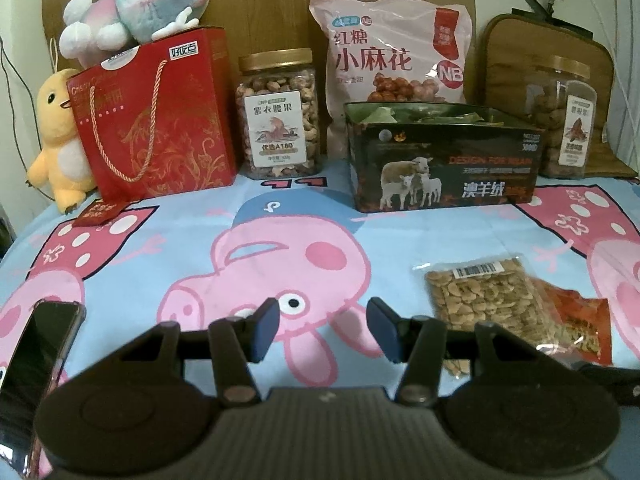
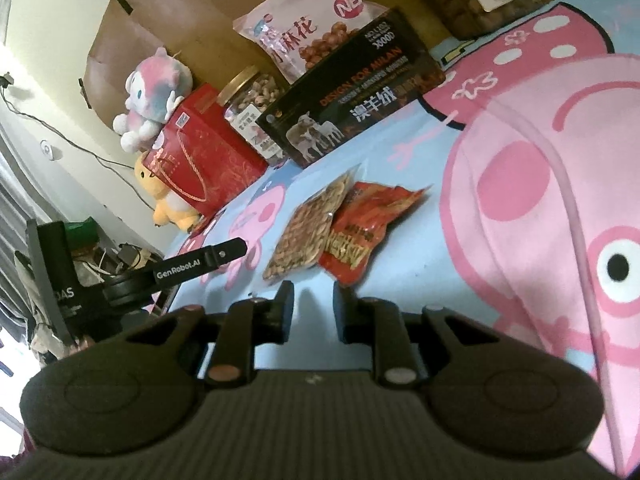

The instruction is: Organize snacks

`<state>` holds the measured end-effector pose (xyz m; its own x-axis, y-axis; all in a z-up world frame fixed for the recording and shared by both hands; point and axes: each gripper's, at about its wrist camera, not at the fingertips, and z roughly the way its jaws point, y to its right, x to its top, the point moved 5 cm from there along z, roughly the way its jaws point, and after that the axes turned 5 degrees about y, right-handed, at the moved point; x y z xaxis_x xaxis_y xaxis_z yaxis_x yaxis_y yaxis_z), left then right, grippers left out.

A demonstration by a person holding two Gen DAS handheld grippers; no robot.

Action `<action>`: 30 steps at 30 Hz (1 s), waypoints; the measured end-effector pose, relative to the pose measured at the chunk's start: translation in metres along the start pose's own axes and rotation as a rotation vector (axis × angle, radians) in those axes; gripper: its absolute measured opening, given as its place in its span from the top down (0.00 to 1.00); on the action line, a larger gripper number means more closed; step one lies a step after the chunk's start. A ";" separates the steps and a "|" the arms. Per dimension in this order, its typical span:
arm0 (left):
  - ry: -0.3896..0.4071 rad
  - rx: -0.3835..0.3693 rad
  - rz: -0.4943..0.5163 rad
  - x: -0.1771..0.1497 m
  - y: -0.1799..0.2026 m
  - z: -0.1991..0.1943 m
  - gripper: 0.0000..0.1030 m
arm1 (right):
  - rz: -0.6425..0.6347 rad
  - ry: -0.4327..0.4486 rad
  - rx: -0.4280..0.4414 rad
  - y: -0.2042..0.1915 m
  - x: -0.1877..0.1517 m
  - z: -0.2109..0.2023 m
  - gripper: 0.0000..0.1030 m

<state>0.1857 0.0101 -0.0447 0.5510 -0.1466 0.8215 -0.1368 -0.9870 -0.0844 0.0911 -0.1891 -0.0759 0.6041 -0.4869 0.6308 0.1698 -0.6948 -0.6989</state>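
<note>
The left gripper [image 1: 323, 330] hovers with fingers parted, nothing between them. The right gripper [image 2: 311, 312] is also released and empty, just short of two packets. The clear nut packet [image 2: 306, 232] overlaps the red snack packet [image 2: 362, 236] at its 3 o'clock; the dark sheep-print box [image 2: 348, 92] stands at 12 o'clock.

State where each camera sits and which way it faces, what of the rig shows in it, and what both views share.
Left wrist: sits on the left gripper, facing level across the cartoon sheet toward the snack row at the back; its own open fingers show.
Right wrist: sits on the right gripper, rolled so the scene tilts, facing the peanut packet and red packet; its empty, parted fingers and the left gripper show.
Shared: both packets, the black box, red gift bag.
</note>
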 end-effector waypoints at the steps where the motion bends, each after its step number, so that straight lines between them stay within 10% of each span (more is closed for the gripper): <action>1: 0.000 0.000 -0.001 0.000 0.000 0.001 0.52 | 0.010 0.000 0.003 0.001 0.000 0.000 0.77; 30: -0.030 0.006 -0.027 -0.004 -0.010 0.015 0.52 | 0.158 0.009 0.008 0.009 0.010 0.003 0.71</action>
<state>0.1970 0.0197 -0.0560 0.5790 -0.1213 0.8063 -0.1164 -0.9910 -0.0655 0.1008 -0.1987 -0.0770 0.6169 -0.5947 0.5156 0.0791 -0.6049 -0.7923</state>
